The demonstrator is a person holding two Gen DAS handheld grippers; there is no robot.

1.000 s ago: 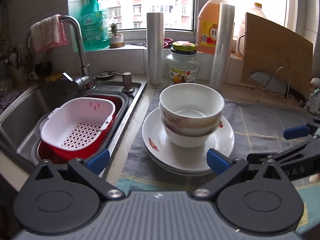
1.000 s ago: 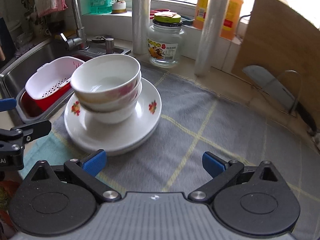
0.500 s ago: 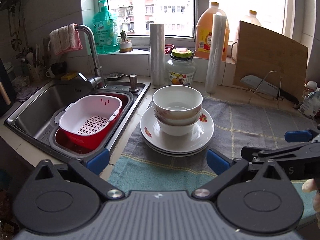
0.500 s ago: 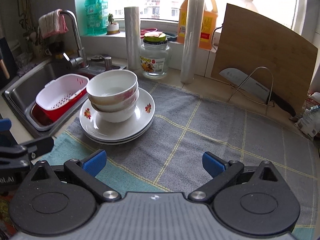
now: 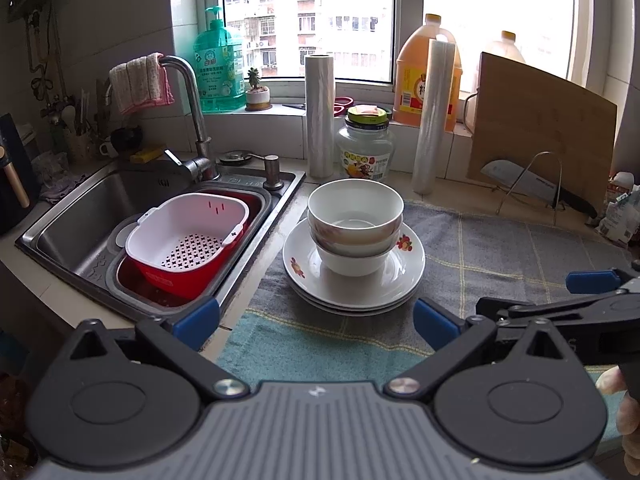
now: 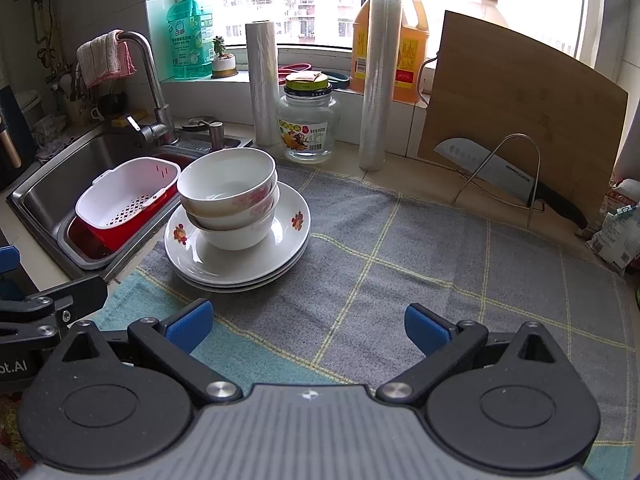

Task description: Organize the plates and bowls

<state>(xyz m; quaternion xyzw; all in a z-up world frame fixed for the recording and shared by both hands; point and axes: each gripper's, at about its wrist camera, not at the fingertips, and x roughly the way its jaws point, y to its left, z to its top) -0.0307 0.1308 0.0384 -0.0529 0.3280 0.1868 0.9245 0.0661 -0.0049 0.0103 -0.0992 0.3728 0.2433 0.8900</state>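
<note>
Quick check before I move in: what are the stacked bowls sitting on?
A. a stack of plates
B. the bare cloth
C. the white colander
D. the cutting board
A: the bowls sit nested on the stacked plates, which lie on the cloth beside the sink.

The plates [image 5: 353, 280] under the bowls [image 5: 355, 216] hide their centres (the count stays unclear). Beside them, the right gripper [image 5: 592, 280] runs off the frame's edge.

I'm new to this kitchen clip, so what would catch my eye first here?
First, the stack of bowls nested on stacked white plates, sitting on the grey checked cloth beside the sink. Next, the white strainer basket in a red tub inside that sink. Both claws, left and right, are open and empty.
</note>
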